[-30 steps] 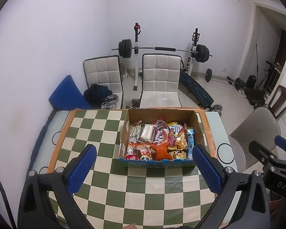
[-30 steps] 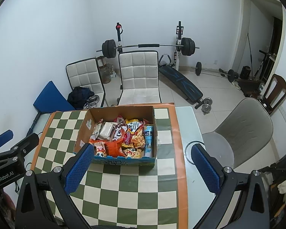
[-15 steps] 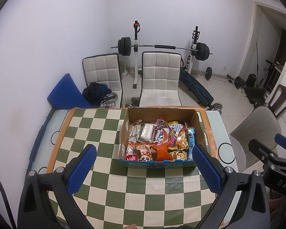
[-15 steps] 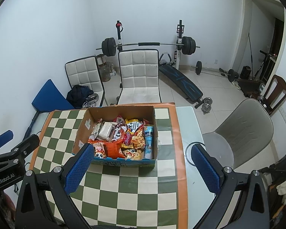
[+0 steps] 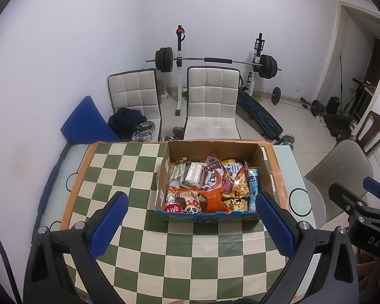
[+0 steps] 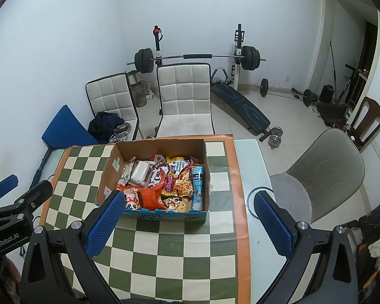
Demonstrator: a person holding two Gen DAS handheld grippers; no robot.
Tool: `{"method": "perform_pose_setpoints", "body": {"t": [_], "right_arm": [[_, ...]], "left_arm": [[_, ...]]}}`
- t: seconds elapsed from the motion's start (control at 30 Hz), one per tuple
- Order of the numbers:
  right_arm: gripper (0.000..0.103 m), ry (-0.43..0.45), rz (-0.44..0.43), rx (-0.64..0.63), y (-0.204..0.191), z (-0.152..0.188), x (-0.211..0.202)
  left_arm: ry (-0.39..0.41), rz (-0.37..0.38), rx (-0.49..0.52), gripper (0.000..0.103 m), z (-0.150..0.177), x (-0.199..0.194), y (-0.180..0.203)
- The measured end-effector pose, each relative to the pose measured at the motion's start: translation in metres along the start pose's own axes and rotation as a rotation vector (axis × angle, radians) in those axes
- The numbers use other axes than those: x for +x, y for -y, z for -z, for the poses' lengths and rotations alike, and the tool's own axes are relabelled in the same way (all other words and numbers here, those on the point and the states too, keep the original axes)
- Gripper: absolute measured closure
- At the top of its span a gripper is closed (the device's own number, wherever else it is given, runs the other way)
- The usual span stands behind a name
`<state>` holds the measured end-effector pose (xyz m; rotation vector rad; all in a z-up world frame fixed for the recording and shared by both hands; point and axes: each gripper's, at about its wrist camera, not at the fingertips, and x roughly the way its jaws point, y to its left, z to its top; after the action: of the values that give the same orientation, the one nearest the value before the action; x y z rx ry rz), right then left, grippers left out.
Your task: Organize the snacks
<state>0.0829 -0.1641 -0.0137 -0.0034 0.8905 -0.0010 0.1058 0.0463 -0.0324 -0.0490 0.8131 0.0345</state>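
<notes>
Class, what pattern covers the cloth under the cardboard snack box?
A green-and-cream checkered tablecloth with an orange border, clearest in the left wrist view.

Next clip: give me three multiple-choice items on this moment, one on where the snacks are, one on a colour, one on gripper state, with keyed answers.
1. Where are the snacks?
A. scattered over the cloth
B. inside the cardboard box
C. on a chair

2. What colours is the tablecloth's check?
A. green and cream
B. red and white
C. black and yellow

3. How are the two grippers?
A. both shut on packets
B. one holding the box
C. both open, empty

Answers: 
1 B, packets fill the cardboard box. 
2 A, the tablecloth shows it. 
3 C, left gripper and right gripper hold nothing.
</notes>
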Motion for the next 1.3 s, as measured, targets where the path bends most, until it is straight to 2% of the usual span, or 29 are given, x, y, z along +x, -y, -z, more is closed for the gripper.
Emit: {"method": "perform_pose_setpoints", "body": {"t": [0.47, 1.3], "right_arm": [[0.000, -0.007, -0.005, 0.001, -0.0009, 0.0005, 0.0116], [0.000, -0.010, -0.022, -0.014, -0.0036, -0.0021, 0.0067]], "left_arm": [[-0.003, 0.001, 0.005, 0.000, 0.0036, 0.0047, 0.0033], [-0.006, 0.005, 0.004, 0.000, 0.0067, 0.0059, 0.0051]]}}
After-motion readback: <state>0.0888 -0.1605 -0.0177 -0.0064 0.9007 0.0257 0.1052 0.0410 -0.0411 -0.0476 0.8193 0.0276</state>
